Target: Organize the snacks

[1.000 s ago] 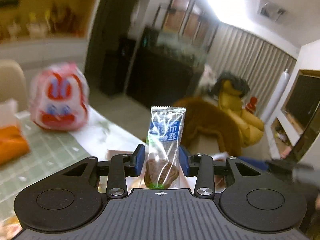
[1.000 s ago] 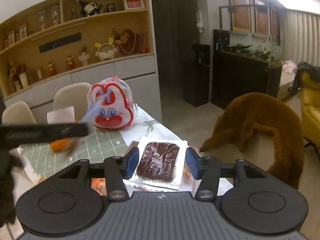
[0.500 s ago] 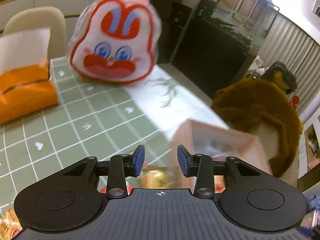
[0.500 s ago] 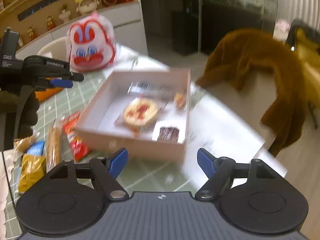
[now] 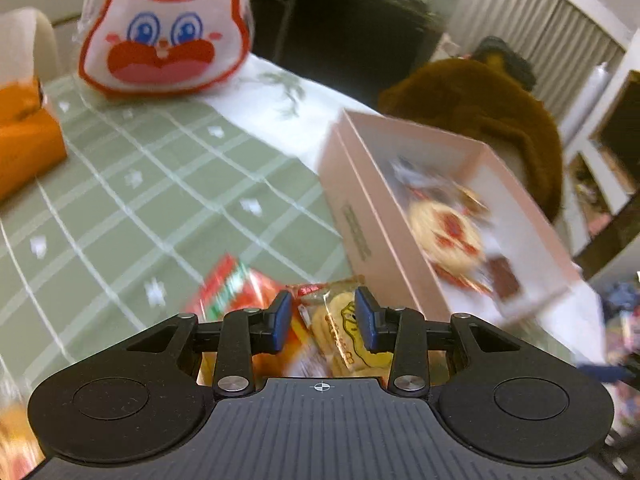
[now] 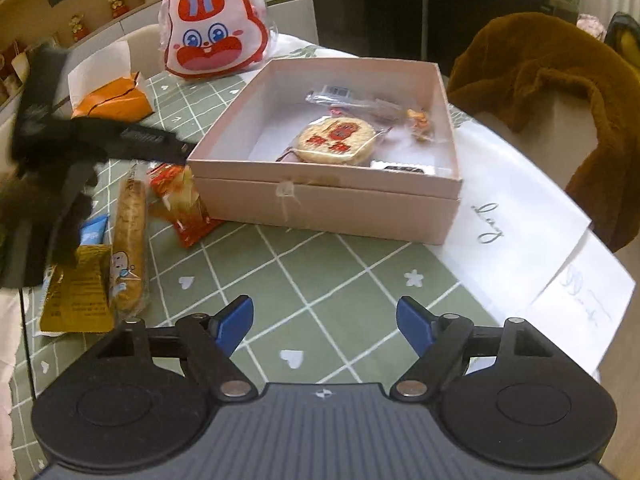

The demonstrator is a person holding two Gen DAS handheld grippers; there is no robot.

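A pink box (image 6: 328,196) stands on the green checked tablecloth and holds several snacks, among them a round red-printed cracker (image 6: 338,140). The box also shows in the left wrist view (image 5: 360,216). Loose snacks lie left of the box: a red packet (image 6: 180,196), a long biscuit stick (image 6: 128,240) and a yellow packet (image 6: 76,296). My left gripper (image 5: 323,320) is open and empty, low over a yellow biscuit packet (image 5: 344,332) and a red packet (image 5: 228,288). It shows as a dark arm (image 6: 100,140) in the right wrist view. My right gripper (image 6: 324,320) is wide open and empty above the cloth, in front of the box.
A red-and-white rabbit bag (image 6: 214,36) stands at the back of the table. An orange tissue pack (image 6: 112,100) lies left of it. A chair with a brown furry throw (image 6: 552,92) stands at the right. White paper sheets (image 6: 516,224) lie right of the box.
Both grippers held wrapped snacks a second ago; both are now empty, and a dark snack lies in the box. The left gripper has dropped to the loose snacks. The right has pulled back.
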